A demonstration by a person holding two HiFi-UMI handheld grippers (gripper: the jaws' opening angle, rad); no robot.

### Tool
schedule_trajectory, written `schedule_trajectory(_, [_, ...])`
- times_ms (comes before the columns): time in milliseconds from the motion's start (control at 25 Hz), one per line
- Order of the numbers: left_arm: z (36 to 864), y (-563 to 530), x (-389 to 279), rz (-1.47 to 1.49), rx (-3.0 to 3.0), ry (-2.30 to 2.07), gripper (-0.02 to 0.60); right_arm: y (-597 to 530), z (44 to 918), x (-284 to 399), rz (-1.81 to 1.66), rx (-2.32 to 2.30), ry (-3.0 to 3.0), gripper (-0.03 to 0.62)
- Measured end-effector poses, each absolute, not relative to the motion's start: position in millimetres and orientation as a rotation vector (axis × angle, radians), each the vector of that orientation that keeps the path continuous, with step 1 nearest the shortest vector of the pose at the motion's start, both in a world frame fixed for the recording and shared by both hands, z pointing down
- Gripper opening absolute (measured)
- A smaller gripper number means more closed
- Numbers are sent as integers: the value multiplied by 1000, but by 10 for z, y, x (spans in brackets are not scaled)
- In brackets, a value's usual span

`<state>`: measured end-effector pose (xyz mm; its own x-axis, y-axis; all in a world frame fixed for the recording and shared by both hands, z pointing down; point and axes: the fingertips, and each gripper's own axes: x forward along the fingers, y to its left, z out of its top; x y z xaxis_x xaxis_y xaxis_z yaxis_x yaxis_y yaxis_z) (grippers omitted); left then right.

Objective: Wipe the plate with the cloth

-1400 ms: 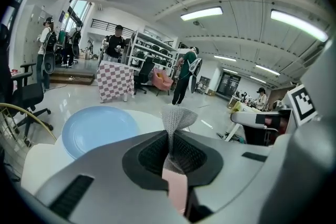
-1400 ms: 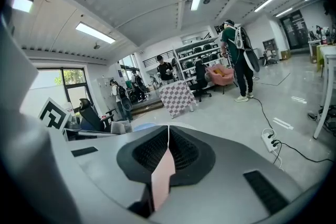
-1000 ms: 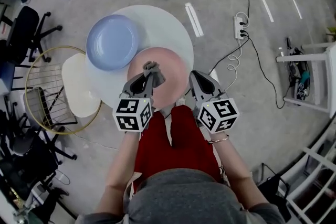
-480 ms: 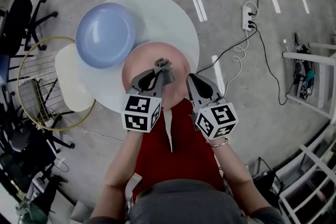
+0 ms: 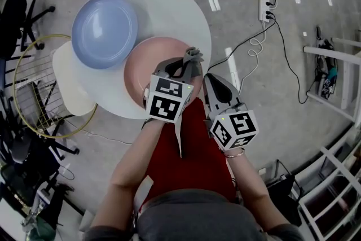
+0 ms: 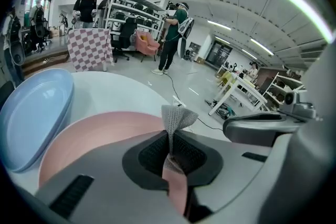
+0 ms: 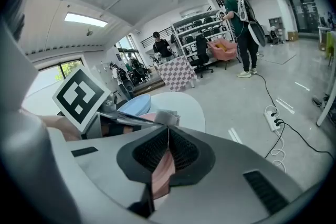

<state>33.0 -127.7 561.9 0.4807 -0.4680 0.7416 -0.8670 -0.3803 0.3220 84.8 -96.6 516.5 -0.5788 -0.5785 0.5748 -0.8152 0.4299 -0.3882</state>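
Observation:
A pink plate [image 5: 144,73] lies on the near side of a round white table [image 5: 169,8]. My left gripper [image 5: 185,65] hovers over the plate's right rim, shut on a small grey cloth [image 5: 193,56]. The cloth sticks up past the fingertips in the left gripper view, cloth [image 6: 176,118] above gripper [image 6: 169,141], with the pink plate [image 6: 94,139] spread below. My right gripper [image 5: 211,79] sits just right of the plate's rim, close beside the left one. In its own view the right gripper [image 7: 167,136] is shut, with nothing seen between the pads, and the cloth [image 7: 167,117] shows just ahead.
A blue plate [image 5: 104,30] rests on the table's far left. A cream seat [image 5: 70,84] and a wire rack [image 5: 34,99] stand left of the table. A power strip [image 5: 265,8] and cables lie on the floor to the right. White shelving [image 5: 338,82] stands further right.
My left gripper has carried the cloth rightward across the pink plate, from its middle to its right rim. The right gripper has stayed beside the plate.

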Motion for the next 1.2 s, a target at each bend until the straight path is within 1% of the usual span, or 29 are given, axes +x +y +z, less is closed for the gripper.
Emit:
schedule_trajectory(320, [5864,-1441,276,792,1957,-1129,34,-1032,5222,832,936,1185,-2323,29])
schedule_trajectory(760, [5943,-1601,-338,753,1785,-1324,34,-1080,5242,535,946,1077,-2355,29])
schedule_trajectory(1200, [5897,-1459,-909,760,1607,-1446,34,-1021,5275,223,907,1003,-2329,29])
